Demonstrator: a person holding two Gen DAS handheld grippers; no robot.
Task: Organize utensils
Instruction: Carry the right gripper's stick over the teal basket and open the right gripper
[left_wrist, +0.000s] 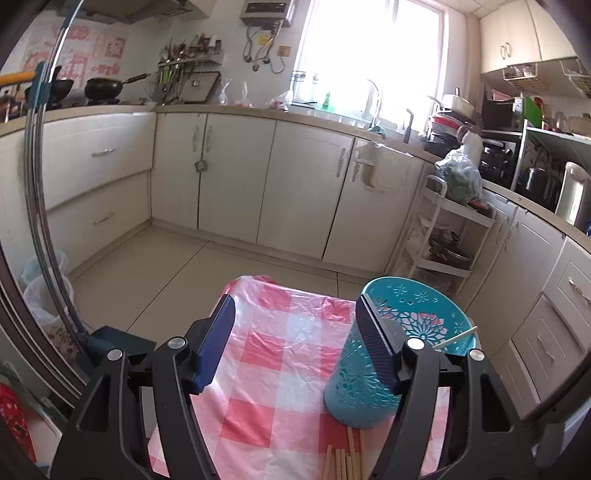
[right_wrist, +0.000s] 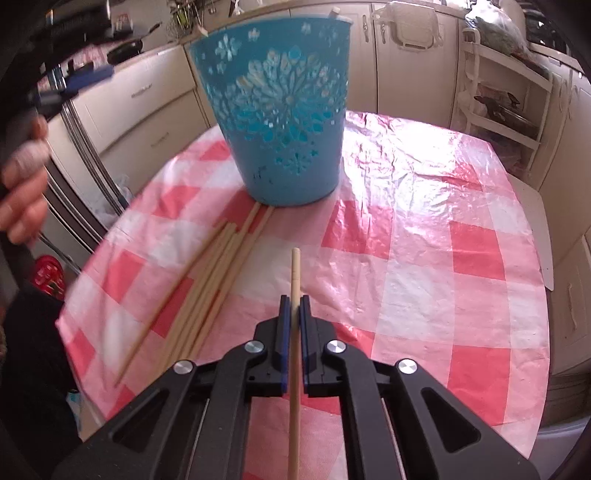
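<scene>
One chopstick (right_wrist: 294, 280) is pinched between the narrowed jaws of the right gripper (right_wrist: 294, 306), held part-way along its length, tip pointing at the holder (right_wrist: 275, 110). The left gripper (left_wrist: 295, 332) is spread wide and empty, its right finger just in front of the holder's wall; contact cannot be told. Several more chopsticks (right_wrist: 207, 280) are left lying on the cloth (right_wrist: 424, 266) beside the holder's base. The stick is judged light, stiff and smooth, likely to pivot if gripped near an end; a mid-length hold is favoured. The holder looks like light plastic, easily tipped.

Glossy plastic tablecloth (right_wrist: 424, 229), matt wooden chopsticks (right_wrist: 207, 288)
</scene>
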